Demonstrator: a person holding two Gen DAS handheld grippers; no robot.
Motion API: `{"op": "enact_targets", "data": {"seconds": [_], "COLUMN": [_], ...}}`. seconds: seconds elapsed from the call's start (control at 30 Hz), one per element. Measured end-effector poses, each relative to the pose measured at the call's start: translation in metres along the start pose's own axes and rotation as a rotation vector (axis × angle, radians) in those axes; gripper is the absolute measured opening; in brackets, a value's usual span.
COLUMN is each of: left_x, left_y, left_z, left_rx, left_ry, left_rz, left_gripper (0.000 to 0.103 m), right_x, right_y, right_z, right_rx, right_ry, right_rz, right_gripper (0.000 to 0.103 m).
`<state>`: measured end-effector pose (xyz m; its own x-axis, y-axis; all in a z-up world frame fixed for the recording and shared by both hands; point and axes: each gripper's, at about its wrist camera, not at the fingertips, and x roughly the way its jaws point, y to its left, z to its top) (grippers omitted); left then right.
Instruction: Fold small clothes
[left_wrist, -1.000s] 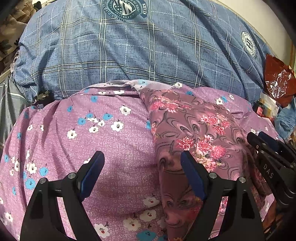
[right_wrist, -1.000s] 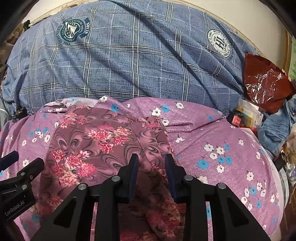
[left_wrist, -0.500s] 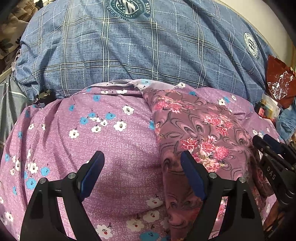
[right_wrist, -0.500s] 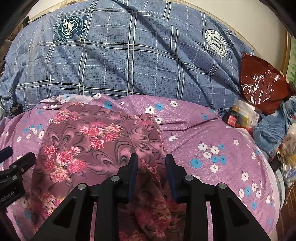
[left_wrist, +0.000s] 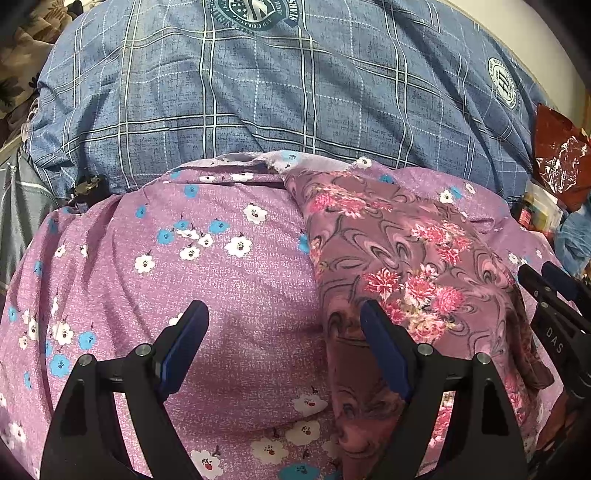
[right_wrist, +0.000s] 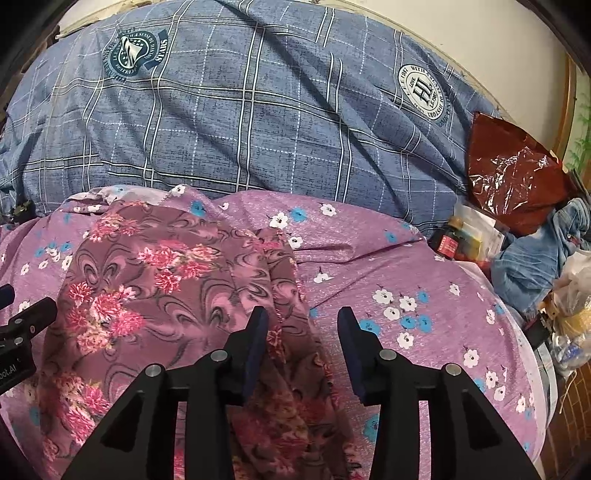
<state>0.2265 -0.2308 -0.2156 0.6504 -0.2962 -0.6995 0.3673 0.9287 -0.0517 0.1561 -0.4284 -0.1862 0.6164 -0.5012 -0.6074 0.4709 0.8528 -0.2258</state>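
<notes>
Floral garment (right_wrist: 155, 280) spread on purple bedsheet (right_wrist: 424, 280), centre-left of right wrist frame. Right gripper (right_wrist: 303, 332) just opening, right edge of garment lying between unpressed pads. Left gripper (left_wrist: 284, 332) wide apart, holding nothing, garment under its right finger.

Pale wall (right_wrist: 480, 48) — blue plaid quilt (right_wrist: 258, 110) below
</notes>
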Motion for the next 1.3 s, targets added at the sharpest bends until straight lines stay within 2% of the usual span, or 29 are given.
{"op": "enact_targets", "data": {"seconds": [0.43,0.67,0.77,0.83,0.9,0.97,1.07,1.3], "left_x": [0.001,-0.003,-0.003,-0.001,0.0,-0.002,-0.003,-0.002], "left_y": [0.0,-0.001,-0.003,-0.003,-0.005,-0.008,-0.015,-0.014], "left_z": [-0.001,0.0,0.0,0.001,0.002,0.002,0.0,0.001], "left_rx": [0.003,-0.006,-0.008,-0.013,-0.004,0.018,0.058,0.061], "left_ry": [0.001,0.0,0.014,0.027,0.031,0.023,0.013,0.017], "left_rz": [-0.002,-0.044,-0.094,-0.123,-0.136,-0.138,-0.117,-0.113], "left_gripper": [0.085,0.085,0.085,0.085,0.085,0.085,0.085,0.085], "right_x": [0.0,-0.004,-0.006,-0.006,-0.006,-0.005,0.0,-0.002], "right_y": [-0.002,-0.003,-0.007,-0.017,-0.03,-0.037,-0.039,-0.028], "right_z": [-0.001,-0.003,-0.002,-0.001,-0.001,-0.001,-0.004,-0.006], "right_rx": [0.0,-0.019,-0.013,0.023,0.074,0.088,0.037,-0.025], "right_ry": [-0.005,-0.024,-0.033,-0.028,-0.029,-0.043,-0.051,-0.064], "right_rz": [-0.003,-0.003,0.044,0.132,0.174,0.138,0.013,-0.025], "right_gripper": [0.042,0.042,0.045,0.047,0.049,0.051,0.051,0.051]}}
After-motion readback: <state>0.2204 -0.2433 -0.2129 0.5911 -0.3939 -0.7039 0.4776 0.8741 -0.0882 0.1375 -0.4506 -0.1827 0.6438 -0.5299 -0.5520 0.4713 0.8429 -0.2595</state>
